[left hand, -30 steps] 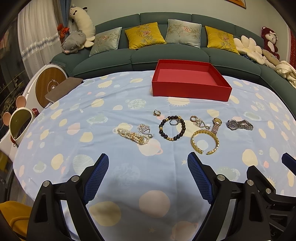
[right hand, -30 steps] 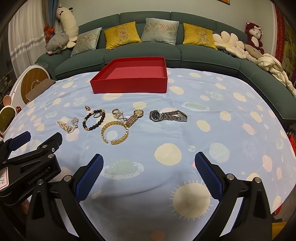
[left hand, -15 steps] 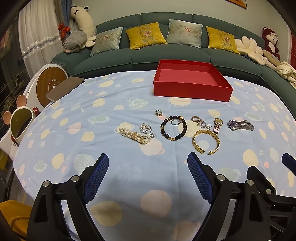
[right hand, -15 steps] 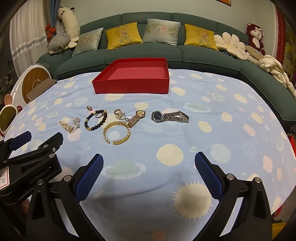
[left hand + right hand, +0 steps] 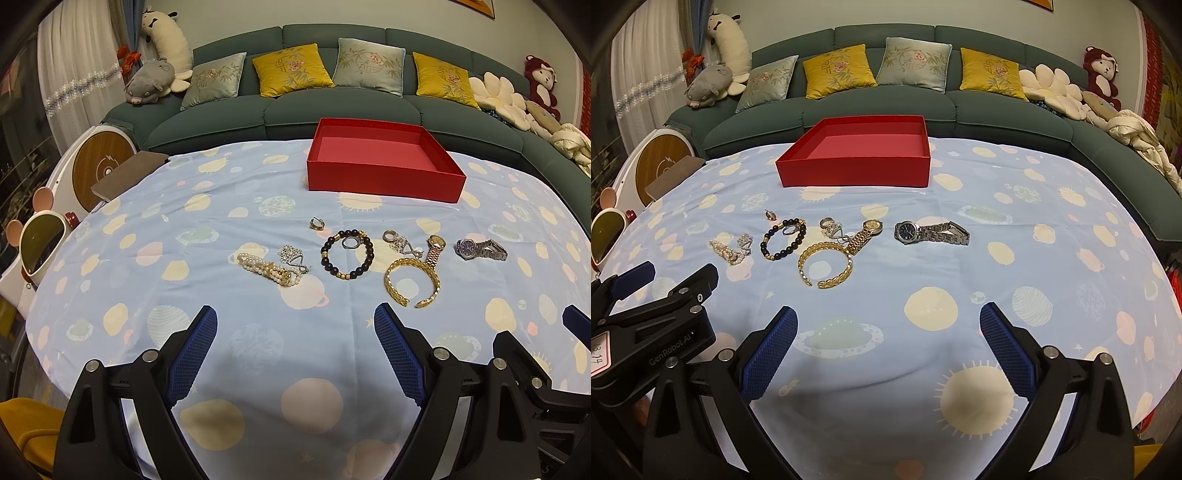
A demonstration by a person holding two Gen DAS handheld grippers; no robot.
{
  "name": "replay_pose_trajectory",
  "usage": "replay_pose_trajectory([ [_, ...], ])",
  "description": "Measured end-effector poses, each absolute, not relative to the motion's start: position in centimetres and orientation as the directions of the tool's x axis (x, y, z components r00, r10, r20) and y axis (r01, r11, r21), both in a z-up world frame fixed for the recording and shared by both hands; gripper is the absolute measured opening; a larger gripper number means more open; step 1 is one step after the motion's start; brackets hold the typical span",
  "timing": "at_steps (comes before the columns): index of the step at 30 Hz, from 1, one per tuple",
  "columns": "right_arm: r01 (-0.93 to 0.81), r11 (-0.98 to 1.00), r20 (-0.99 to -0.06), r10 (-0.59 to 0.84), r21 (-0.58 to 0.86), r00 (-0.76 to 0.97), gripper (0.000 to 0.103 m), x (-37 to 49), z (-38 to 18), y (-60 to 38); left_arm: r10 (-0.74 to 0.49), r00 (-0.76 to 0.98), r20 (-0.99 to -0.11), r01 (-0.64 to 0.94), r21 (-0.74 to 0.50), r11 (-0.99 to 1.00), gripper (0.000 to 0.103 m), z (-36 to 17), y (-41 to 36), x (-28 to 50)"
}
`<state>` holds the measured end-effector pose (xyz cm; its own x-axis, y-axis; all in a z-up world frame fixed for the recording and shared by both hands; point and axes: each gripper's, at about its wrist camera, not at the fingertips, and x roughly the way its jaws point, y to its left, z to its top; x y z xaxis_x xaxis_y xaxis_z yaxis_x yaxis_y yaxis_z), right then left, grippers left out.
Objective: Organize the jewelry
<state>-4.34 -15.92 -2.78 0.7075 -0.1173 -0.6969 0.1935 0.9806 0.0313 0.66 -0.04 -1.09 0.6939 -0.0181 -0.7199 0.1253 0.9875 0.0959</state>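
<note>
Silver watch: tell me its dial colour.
Dark blue dial on the silver watch, clearest in the right wrist view.

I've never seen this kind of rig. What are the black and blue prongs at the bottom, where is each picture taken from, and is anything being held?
There is no robot arm: a person holds a two-finger gripper in each hand, each with a fisheye camera looking along its fingers. One picture is from the left gripper, the other from the right gripper. The blue parts are finger pads. Both are open and hold nothing. On the tablecloth lie a pearl bracelet, a bead bracelet, a gold bangle, a gold watch, a silver watch and smaller rings. Behind them stands a red box, seemingly empty.
</note>
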Motion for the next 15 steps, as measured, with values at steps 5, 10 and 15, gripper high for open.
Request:
replay_pose_trajectory([
  [5,0.194,0.981,-0.697,-0.117,0.032,0.708,0.097,-4.34,-2.8,-15.93,-0.018,0.694,-0.72,0.125,0.095,0.988,0.084,-1.09,-0.02,0.66],
  [10,0.193,0.981,-0.697,-0.117,0.032,0.707,0.097,-4.33,-2.81,-15.96,-0.018,0.692,-0.721,0.125,0.095,0.988,0.084,-1.12,0.03,0.66],
  [15,0.187,0.982,-0.688,-0.127,0.013,0.714,0.097,-4.25,-2.49,-15.75,-0.039,0.656,-0.754,0.117,0.05,0.992,0.084,-1.37,0.86,1.37],
])
